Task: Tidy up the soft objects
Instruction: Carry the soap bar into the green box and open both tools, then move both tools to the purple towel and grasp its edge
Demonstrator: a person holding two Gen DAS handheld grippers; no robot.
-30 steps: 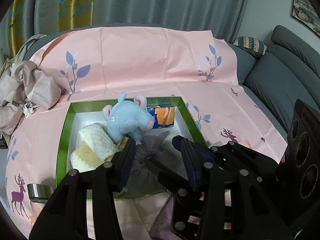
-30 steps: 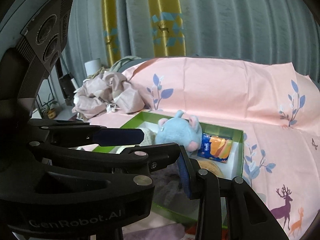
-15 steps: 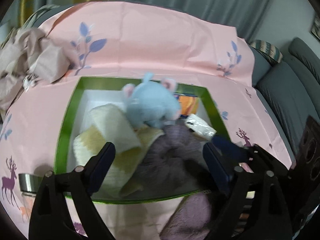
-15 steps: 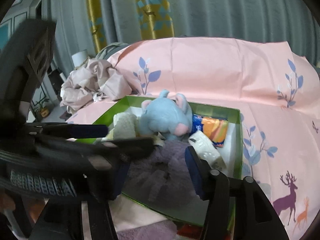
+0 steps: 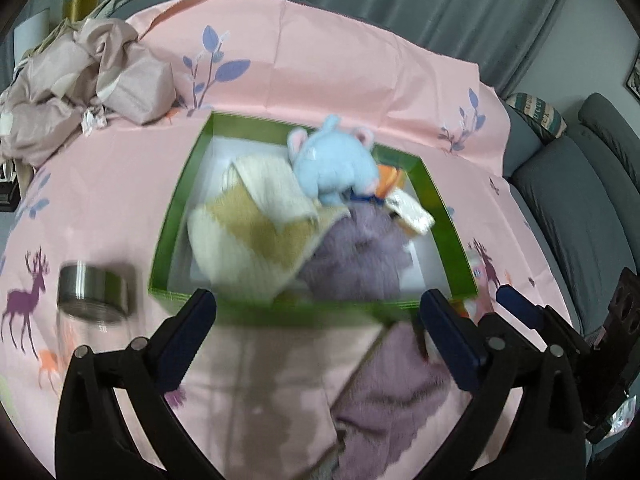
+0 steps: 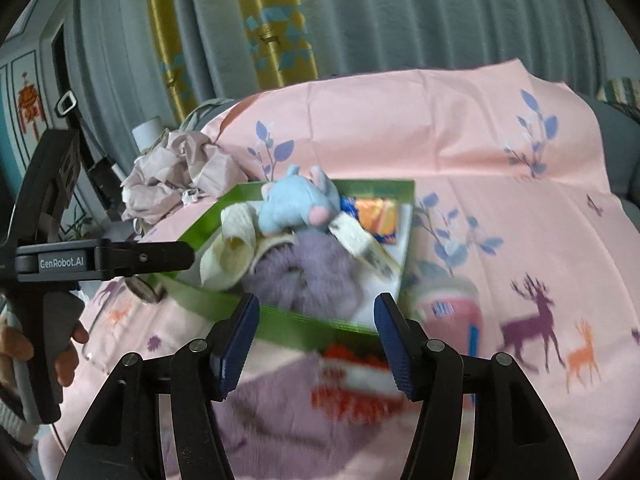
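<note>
Both gripper pairs [image 5: 318,328] [image 6: 316,332] opening, empty, above green box [image 5: 168,240] near edge.

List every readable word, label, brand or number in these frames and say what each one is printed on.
"GenRobot.AI": white lettering on the side of the left gripper, seen from the right wrist camera.
Orange and blue packet in the green box: print too blurred to read.
White wrapped packet in the box: markings too blurred.
Red and white packaging in front of the box: lettering smeared, unreadable.
Nothing else legible.
</note>
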